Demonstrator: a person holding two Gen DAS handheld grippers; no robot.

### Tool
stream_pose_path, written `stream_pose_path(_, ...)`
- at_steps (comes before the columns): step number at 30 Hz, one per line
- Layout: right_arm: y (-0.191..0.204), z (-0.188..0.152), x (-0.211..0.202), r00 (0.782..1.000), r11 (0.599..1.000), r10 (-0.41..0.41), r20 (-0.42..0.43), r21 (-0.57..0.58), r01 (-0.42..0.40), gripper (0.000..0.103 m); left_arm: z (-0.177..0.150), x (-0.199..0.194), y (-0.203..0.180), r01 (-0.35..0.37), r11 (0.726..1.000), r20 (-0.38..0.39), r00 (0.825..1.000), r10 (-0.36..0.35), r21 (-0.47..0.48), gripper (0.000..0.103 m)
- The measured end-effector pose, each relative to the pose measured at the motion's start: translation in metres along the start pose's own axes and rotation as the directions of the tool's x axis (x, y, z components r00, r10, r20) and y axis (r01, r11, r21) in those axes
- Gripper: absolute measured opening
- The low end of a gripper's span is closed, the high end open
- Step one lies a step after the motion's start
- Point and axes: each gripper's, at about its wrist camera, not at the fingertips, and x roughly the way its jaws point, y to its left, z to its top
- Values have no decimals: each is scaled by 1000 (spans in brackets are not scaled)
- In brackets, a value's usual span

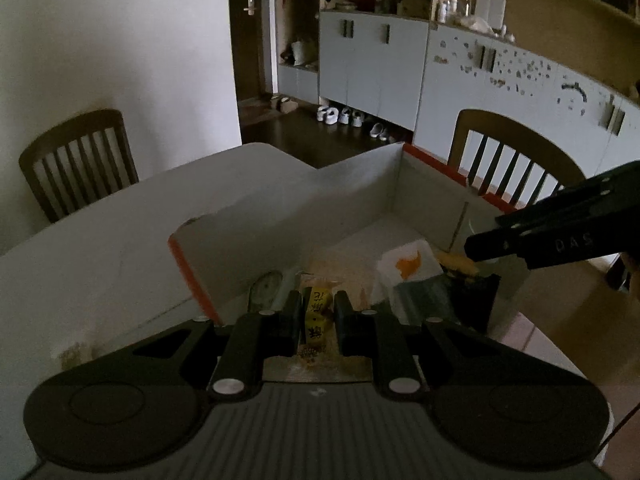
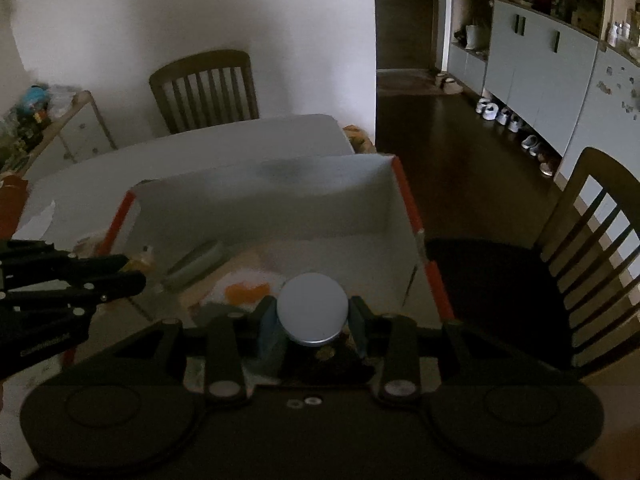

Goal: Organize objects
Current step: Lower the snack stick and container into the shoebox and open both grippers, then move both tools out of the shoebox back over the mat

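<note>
Item 1. My left hand-held gripper: fingers drawn close and clamped on a yellow snack packet. The packet's long axis runs straight ahead along the fingers, printed face up, its far end pointing into the box and its near end tucked back toward the gripper body. It sits squarely between the two pads.

Item 2. My right hand-held gripper: fingers spread moderately and clamped on a round white lid-topped container. Its flat circular top faces up toward the camera; its axis looks roughly upright, so no long direction shows. It fills the gap between the pads, over the near part of the box.

Item 3. White cardboard box, orange-edged, open at the top, resting on the white tabletop. Both grippers are held at its near side, left one on the left, right one on the right.

Item 4. Box contents: a white packet with an orange patch to the right of the snack packet; a pale grey-green tube lying slantwise at the left side of the box floor; a dark packet near the right wall.

Item 5. Wooden chairs, one beyond the tabletop, another to the right.
</note>
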Motion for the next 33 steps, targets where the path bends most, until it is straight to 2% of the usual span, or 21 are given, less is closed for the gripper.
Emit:
stream_pose_path(6,-9,12,22,1000,1000,1,-5,-29,-2,38,14,33,-4,-36,999,-38,999,38,38,16)
stream_pose_path(10,-11,15,38,1000,999,-12,-25,-51,11,38,22,56,-2,-26,1000,-99,995,26,10,16)
stream_pose_path(16,-8,19,54,998,997,-5,-56,-80,1,38,22,82,-5,-40,998,-165,985,46,42,16)
stream_pose_path(21,-7,20,64,997,995,-1,-83,-101,-7,38,22,99,-2,-34,999,-241,970,41,32,16)
stream_pose_path(23,-8,19,65,996,995,3,-92,-104,-13,38,22,105,-1,-20,999,-285,958,27,28,16)
stream_pose_path(33,-13,16,62,995,994,36,-96,-99,-46,41,20,109,0,-15,999,-339,941,25,33,17)
